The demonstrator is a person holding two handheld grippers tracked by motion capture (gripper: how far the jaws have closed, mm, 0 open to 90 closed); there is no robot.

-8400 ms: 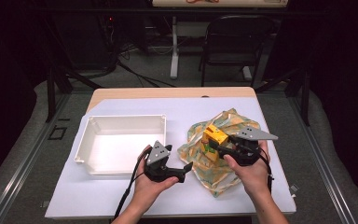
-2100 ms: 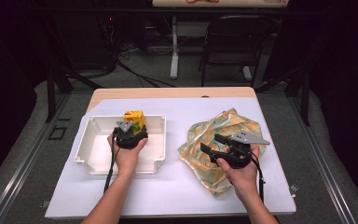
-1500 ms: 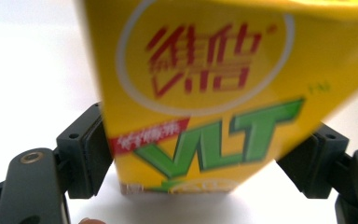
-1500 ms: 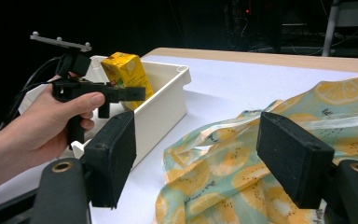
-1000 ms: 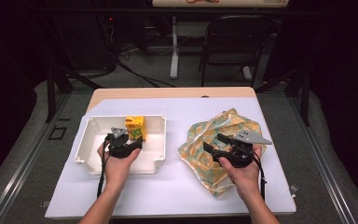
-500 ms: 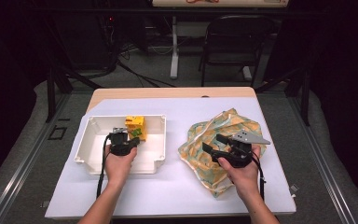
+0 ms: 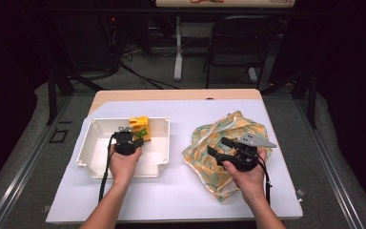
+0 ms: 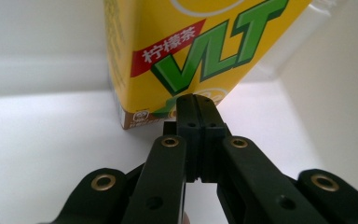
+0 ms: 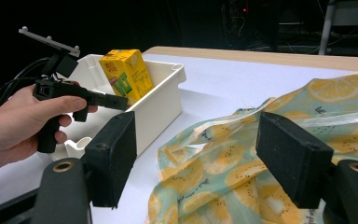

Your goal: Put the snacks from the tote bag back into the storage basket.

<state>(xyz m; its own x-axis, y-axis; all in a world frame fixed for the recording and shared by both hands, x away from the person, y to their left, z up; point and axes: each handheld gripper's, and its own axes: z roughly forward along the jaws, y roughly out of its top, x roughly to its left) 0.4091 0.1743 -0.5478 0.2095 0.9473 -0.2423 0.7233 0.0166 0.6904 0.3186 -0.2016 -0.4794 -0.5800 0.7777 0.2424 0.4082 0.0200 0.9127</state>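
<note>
Tray: the white tray (image 7: 88,155) sits on the left half of the white table (image 7: 181,195), its long side towards you.
Carton: the yellow lemon-tea carton (image 7: 139,127) stands inside the tray at the far wall, tilted; in your left gripper view its green lettering (image 8: 200,44) rises just beyond the jaw tips.
Left gripper: your left gripper (image 7: 129,140) is over the tray's floor, just in front of the carton; its jaws are pressed together with nothing between them, pads (image 8: 189,116) meeting face to face.
Left hand: your left hand (image 7: 123,162) wraps the handle, the cable trailing down along your forearm.
Bag: the lemon-print cloth bag (image 7: 228,131) lies crumpled on the right half of the table, well apart from the tray.
Right gripper: your right gripper (image 7: 219,149) hovers over the bag with its jaws spread wide, pads (image 9: 114,156) far apart and empty.
Right hand: your right hand (image 7: 248,174) holds it from below.
</note>
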